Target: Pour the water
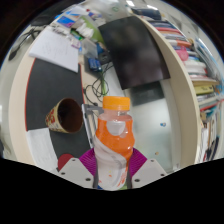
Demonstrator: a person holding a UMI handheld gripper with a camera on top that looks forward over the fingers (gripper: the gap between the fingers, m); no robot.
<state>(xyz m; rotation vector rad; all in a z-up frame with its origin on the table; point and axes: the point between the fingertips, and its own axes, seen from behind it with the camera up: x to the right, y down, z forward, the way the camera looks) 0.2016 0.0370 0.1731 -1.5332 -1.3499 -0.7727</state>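
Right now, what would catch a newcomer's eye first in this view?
The bottle with its orange cap stands out, held upright between the gripper's fingers, both pink pads pressed on it. Just beside it, a little beyond the fingers, a brown cup lies tipped with its mouth facing the camera on the white table. Further back, a dark monitor rises behind the bottle.
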